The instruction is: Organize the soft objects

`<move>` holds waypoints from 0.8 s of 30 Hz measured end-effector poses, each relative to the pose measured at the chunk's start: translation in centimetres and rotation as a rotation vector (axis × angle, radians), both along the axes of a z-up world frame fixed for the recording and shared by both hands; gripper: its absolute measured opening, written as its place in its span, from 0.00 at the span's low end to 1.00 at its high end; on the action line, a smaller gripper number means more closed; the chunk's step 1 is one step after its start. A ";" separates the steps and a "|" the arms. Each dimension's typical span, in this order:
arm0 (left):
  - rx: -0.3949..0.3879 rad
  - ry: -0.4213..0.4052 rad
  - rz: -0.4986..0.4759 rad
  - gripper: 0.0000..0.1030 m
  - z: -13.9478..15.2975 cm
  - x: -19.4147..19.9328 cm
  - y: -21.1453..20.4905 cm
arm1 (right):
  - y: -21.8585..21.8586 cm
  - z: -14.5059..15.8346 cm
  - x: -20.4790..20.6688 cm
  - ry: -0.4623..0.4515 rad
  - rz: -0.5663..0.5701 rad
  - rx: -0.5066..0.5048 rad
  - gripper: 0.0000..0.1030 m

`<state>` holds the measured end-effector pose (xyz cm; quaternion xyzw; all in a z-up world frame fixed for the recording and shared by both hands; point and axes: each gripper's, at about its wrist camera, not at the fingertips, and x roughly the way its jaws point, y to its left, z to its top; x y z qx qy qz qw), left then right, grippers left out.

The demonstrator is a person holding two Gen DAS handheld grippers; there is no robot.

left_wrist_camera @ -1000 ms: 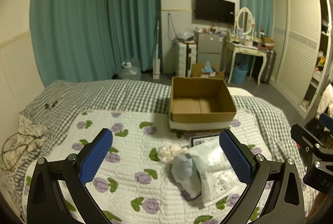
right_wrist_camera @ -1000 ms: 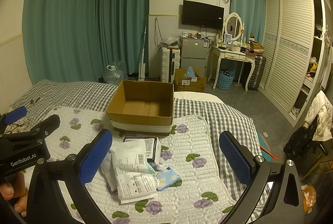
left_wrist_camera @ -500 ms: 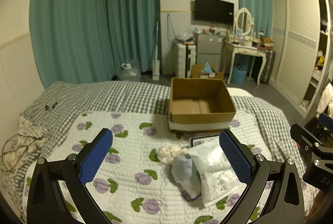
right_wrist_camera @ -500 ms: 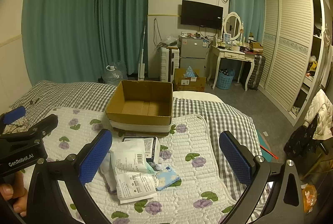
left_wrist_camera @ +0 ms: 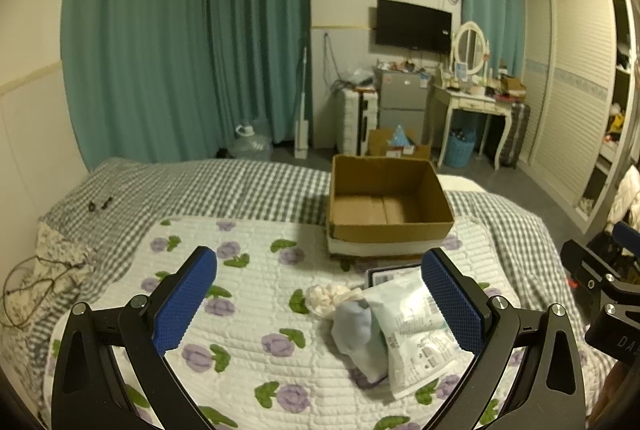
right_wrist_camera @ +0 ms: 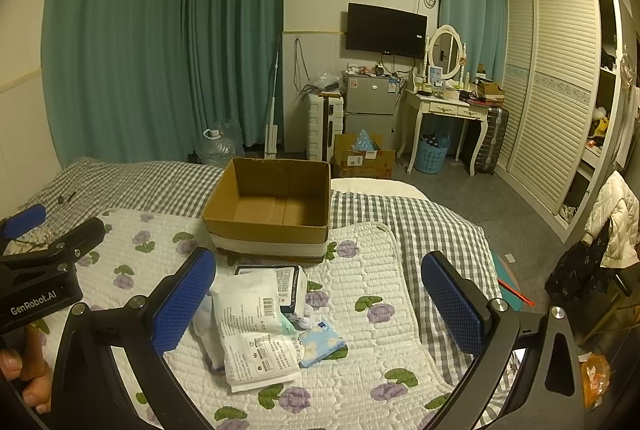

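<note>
An open, empty cardboard box (left_wrist_camera: pixel 386 206) (right_wrist_camera: pixel 276 206) sits on the bed's flowered quilt. In front of it lies a small pile: a white printed soft packet (left_wrist_camera: pixel 416 334) (right_wrist_camera: pixel 252 330), a pale blue cloth (left_wrist_camera: pixel 360 334), a cream scrunchie (left_wrist_camera: pixel 324 300), a dark flat packet (right_wrist_camera: pixel 286 280) and a blue flowered tissue pack (right_wrist_camera: pixel 322 342). My left gripper (left_wrist_camera: pixel 320 306) is open and empty, held above the quilt with the pile near its right finger. My right gripper (right_wrist_camera: pixel 318 304) is open and empty above the pile.
The quilt (left_wrist_camera: pixel 240 310) lies over a checked bedspread (left_wrist_camera: pixel 200 186). A cable (left_wrist_camera: pixel 24 290) lies at the bed's left edge. Beyond the bed stand curtains, a small fridge (right_wrist_camera: pixel 368 110), a dressing table (right_wrist_camera: pixel 448 102) and a wardrobe (right_wrist_camera: pixel 552 90).
Both views have drifted very slightly; the objects and the open grippers stand as before.
</note>
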<state>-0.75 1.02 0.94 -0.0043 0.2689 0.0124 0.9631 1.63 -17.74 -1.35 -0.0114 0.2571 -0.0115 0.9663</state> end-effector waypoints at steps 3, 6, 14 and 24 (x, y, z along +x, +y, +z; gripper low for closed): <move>-0.004 -0.007 0.000 1.00 0.1 -0.1 0.3 | 0.0 -0.1 0.0 -0.002 0.002 -0.002 1.00; -0.005 -0.016 0.002 1.00 0.2 -0.2 0.4 | 0.1 0.1 -0.1 -0.006 0.007 -0.003 1.00; -0.021 -0.004 0.000 1.00 -0.4 0.4 1.0 | 0.6 0.1 0.0 -0.011 0.021 -0.017 1.00; -0.013 0.086 0.015 1.00 -4.0 2.8 2.3 | 1.5 -3.9 2.1 0.065 0.080 -0.031 1.00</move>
